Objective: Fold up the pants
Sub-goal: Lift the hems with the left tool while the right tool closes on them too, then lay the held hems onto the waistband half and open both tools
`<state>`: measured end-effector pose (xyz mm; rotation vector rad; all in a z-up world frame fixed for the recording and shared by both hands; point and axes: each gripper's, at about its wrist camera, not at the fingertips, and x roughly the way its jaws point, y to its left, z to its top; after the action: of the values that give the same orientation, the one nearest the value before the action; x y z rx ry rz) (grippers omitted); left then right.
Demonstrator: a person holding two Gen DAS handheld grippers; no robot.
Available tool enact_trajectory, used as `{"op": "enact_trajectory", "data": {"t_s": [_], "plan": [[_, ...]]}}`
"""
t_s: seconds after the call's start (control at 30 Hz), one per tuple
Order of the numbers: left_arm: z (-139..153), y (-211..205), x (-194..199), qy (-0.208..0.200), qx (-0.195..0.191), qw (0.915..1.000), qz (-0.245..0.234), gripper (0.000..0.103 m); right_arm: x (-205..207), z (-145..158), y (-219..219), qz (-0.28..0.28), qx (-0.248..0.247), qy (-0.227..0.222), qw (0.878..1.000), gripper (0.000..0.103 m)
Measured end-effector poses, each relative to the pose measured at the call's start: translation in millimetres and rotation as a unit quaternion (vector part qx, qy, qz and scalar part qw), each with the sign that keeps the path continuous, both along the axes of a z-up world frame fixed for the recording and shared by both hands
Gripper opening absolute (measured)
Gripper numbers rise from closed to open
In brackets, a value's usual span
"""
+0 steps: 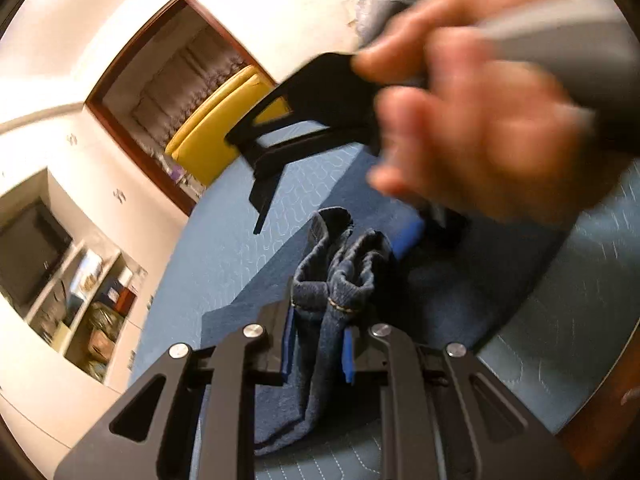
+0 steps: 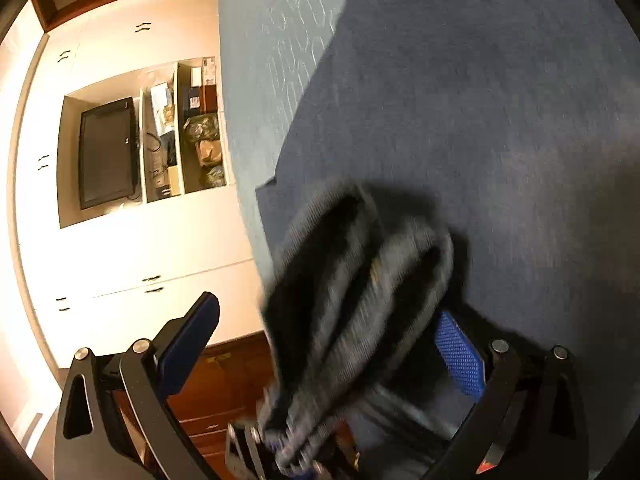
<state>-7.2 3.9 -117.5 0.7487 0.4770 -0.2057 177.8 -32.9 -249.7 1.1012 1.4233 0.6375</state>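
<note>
**Gripping the hem, left tongs ahead of the right**

Bunching between the blue pads, a denim cuff of the pants [image 1: 340, 280] sat clamped in the left tongs [image 1: 320, 344], its leg trailing down and near toward the camera, lifted off the bed [image 1: 248, 248]. The right tongs [image 2: 328, 344] stood wide apart, with a blurred fold of the same pants hanging between the pads and, as far as could be told, untouched by them. In the left view the right hand [image 1: 480, 120] hovered above and far-right of the cuff. Cloth looked thick, ribbed at the stitched hem; the bed cover was quilted blue.
</note>
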Motion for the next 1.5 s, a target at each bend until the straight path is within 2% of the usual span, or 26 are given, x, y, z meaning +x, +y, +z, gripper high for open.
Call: {"op": "enact_trajectory", "data": {"t_s": [0.03, 0.07, 0.1, 0.13, 0.17, 0.33, 0.4, 0.53, 0.63, 0.73, 0.83, 1.03, 1.17, 1.23, 1.3, 1.33, 1.37, 1.4, 1.43, 1.5], "plan": [[-6.0, -1.5, 1.0, 0.002, 0.011, 0.9999, -0.005, 0.018, 4.2, 1.7, -0.8, -0.002, -0.012, -0.008, 1.0, 0.085], [-13.3, -8.1, -0.7, -0.001, 0.031, 0.9995, -0.012, 0.018, 10.7, 7.1, -2.1, -0.001, -0.034, -0.025, 0.999, 0.063], [-18.3, -13.8, -1.6, -0.003, 0.044, 0.9989, -0.013, 0.018, 15.0, 9.8, -1.5, 0.005, -0.049, -0.034, 0.998, 0.052], [-23.6, -18.0, -0.7, -0.004, 0.057, 0.9983, -0.014, 0.018, 17.4, 11.1, -1.5, 0.011, -0.066, -0.041, 0.997, 0.031], [-29.9, -24.6, -0.3, -0.006, 0.069, 0.9974, -0.016, 0.018, 19.5, 14.5, -1.4, 0.024, -0.094, -0.056, 0.994, 0.014], [-38.4, -57.7, 7.8, -0.022, 0.093, 0.9948, -0.036, 0.017, 24.8, 35.7, -20.2, 0.057, -0.167, -0.137, 0.975, 0.013], [-47.9, -75.7, 13.7, -0.012, 0.106, 0.9933, -0.046, 0.017, 26.4, 40.8, -33.8, 0.06, -0.194, -0.167, 0.965, 0.013], [-70.5, -94.6, 16.8, 0.004, 0.127, 0.9898, -0.064, 0.017, 30.1, 16.1, -61.2, 0.059, -0.173, -0.158, 0.97, 0.013], [-72.7, -97.1, 15.5, -0.003, 0.135, 0.9886, -0.066, 0.016, 27.6, 6.0, -69.2, 0.07, -0.174, -0.165, 0.968, 0.013], [-69.4, -100.6, 17.4, -0.026, 0.147, 0.9866, -0.066, 0.016, 26.9, 14.3, -75.3, 0.067, -0.166, -0.182, 0.967, 0.012], [-75.4, -100.5, 22.0, -0.014, 0.155, 0.9852, -0.071, 0.016, 25.8, 18.3, -80.8, 0.062, -0.168, -0.194, 0.965, 0.012], [-77.7, -106.7, 16.5, -0.023, 0.158, 0.9846, -0.071, 0.016, 22.9, 8.2, -95.6, 0.048, -0.165, -0.183, 0.968, 0.012], [-80.6, -110.1, 16.5, -0.019, 0.153, 0.9856, -0.069, 0.015, 17.7, 16.7, -98.2, 0.043, -0.182, -0.203, 0.961, 0.012], [-76.6, -109.5, 13.0, -0.008, 0.138, 0.9885, -0.062, 0.016, 18.8, 7.4, -99.9, 0.045, -0.196, -0.192, 0.961, 0.011], [-67.8, -101.7, 11.4, 0.024, 0.097, 0.9933, -0.059, 0.022, 18.4, 3.0, -98.0, 0.047, -0.205, -0.191, 0.959, 0.01], [-63.9, -98.7, 8.9, 0.029, 0.084, 0.9942, -0.06, 0.027, 17.0, 6.0, -95.6, 0.051, -0.219, -0.199, 0.954, 0.01], [-55.9, -92.3, 4.2, 0.043, 0.054, 0.9957, -0.061, 0.032, 16.4, 8.8, -91.0, 0.055, -0.233, -0.203, 0.95, 0.005], [-46.7, -84.1, -1.1, 0.052, 0.024, 0.9967, -0.057, 0.033, 15.4, 12.2, -86.8, 0.058, -0.257, -0.208, 0.942, 0.004], [-39.5, -76.1, -5.6, 0.055, 0.003, 0.9972, -0.051, 0.035, 14.3, 14.6, -84.0, 0.061, -0.272, -0.213, 0.936, 0.004], [-19.4, -38.8, -14.0, 0.079, -0.072, 0.994, -0.02, 0.041, 12.1, 19.1, -79.1, 0.063, -0.293, -0.218, 0.929, 0.008]]}}
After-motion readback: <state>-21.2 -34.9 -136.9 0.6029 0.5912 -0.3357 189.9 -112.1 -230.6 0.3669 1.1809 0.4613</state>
